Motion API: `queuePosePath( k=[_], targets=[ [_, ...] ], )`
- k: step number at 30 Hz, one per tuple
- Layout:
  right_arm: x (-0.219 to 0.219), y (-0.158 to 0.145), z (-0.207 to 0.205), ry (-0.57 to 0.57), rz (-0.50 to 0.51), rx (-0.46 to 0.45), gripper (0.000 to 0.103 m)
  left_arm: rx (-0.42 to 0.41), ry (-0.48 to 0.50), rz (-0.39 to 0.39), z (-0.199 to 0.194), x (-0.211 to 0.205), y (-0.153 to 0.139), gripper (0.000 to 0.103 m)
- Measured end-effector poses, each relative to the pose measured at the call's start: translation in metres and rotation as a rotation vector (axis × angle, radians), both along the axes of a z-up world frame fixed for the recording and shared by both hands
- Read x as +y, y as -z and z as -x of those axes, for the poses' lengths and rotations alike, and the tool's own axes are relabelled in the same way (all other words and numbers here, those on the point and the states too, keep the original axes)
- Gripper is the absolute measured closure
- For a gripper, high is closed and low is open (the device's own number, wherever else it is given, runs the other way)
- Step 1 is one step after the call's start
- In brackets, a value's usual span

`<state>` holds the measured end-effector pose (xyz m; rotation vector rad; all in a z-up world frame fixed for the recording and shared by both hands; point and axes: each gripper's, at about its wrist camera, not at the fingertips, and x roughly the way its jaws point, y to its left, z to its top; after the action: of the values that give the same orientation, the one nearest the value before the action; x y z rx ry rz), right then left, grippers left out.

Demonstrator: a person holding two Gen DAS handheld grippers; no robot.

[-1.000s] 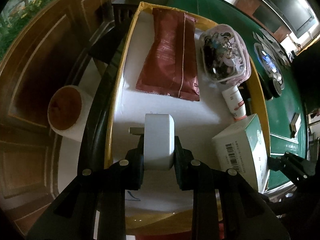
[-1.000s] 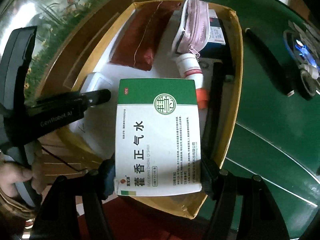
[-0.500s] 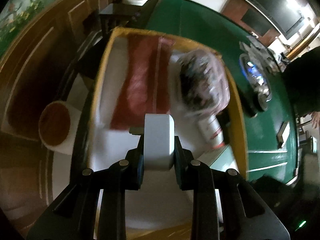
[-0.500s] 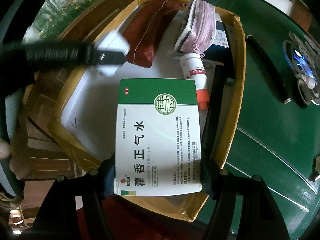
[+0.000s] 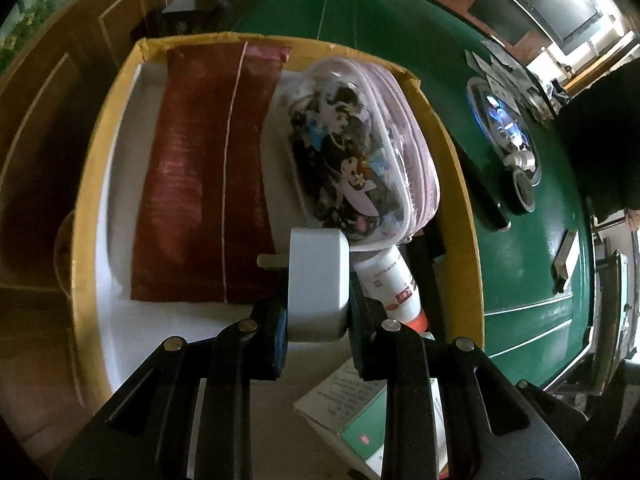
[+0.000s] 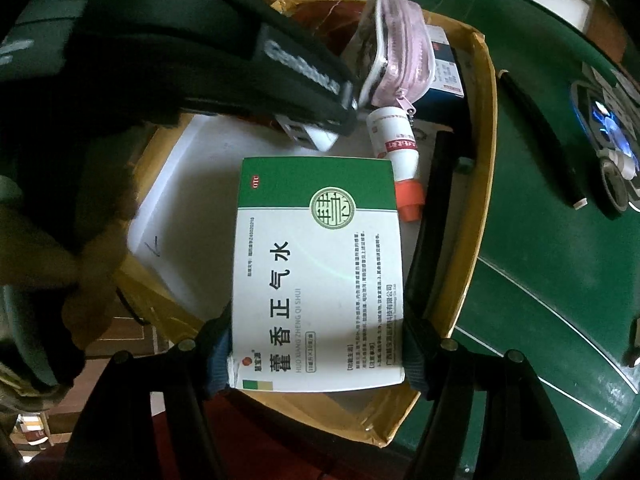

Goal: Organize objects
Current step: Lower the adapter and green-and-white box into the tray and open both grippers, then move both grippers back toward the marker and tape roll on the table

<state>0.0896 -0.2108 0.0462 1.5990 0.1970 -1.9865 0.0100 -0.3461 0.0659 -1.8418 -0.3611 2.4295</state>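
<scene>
You've got one cardboard box (image 5: 456,152), one red pouch (image 5: 208,168), one pink zip case (image 5: 360,148), one white bottle (image 6: 394,140), one green-and-white medicine box (image 6: 320,272), one white charger (image 5: 318,284), one blue carton (image 6: 446,68).

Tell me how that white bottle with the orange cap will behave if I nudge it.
The bottle lies on its side, so it would probably roll rather than slide. Its orange cap sits close to the medicine box, which may stop it that way. It looks like small rigid plastic, likely light; the pouch above may block it.

dim indoors; window glare upper right; fisheye edges warped, dark
</scene>
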Motion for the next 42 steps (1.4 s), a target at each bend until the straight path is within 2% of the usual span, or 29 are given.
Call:
queuePosePath(
  k=[4, 8, 9, 16, 18, 20, 24, 26, 39, 42],
  targets=[
    [0.001, -0.001, 0.0, -0.004, 0.009, -0.01, 0.03, 0.008, -0.011, 0.001, -0.001, -0.002, -0.001, 0.075],
    [0.003, -0.007, -0.002, -0.013, 0.027, -0.013, 0.024, 0.026, -0.02, 0.005, -0.002, -0.002, -0.009, 0.049],
    [0.004, -0.009, -0.003, -0.016, 0.027, -0.006, 0.024, 0.036, -0.021, 0.018, -0.004, -0.001, -0.013, 0.047],
    [0.023, -0.037, -0.013, -0.009, 0.073, 0.061, 0.023, 0.091, -0.016, 0.092, -0.012, 0.007, -0.036, 0.045],
    [0.032, -0.045, -0.013, 0.007, 0.093, 0.084, 0.023, 0.107, -0.018, 0.117, -0.013, 0.012, -0.042, 0.042],
    [0.059, -0.051, -0.02, 0.035, 0.109, 0.106, 0.023, 0.116, -0.019, 0.132, -0.015, 0.017, -0.047, 0.037],
    [0.064, -0.056, -0.01, 0.1, 0.109, 0.122, 0.023, 0.134, -0.025, 0.152, -0.015, 0.029, -0.057, 0.034],
    [0.082, -0.062, 0.006, 0.128, 0.106, 0.121, 0.022, 0.14, -0.021, 0.157, -0.015, 0.038, -0.059, 0.034],
    [0.139, -0.045, 0.006, 0.222, 0.081, 0.102, 0.016, 0.148, -0.024, 0.161, -0.012, 0.087, -0.066, 0.029],
    [0.155, -0.046, 0.009, 0.25, 0.072, 0.111, 0.011, 0.154, -0.019, 0.147, -0.009, 0.1, -0.07, 0.023]
  ],
)
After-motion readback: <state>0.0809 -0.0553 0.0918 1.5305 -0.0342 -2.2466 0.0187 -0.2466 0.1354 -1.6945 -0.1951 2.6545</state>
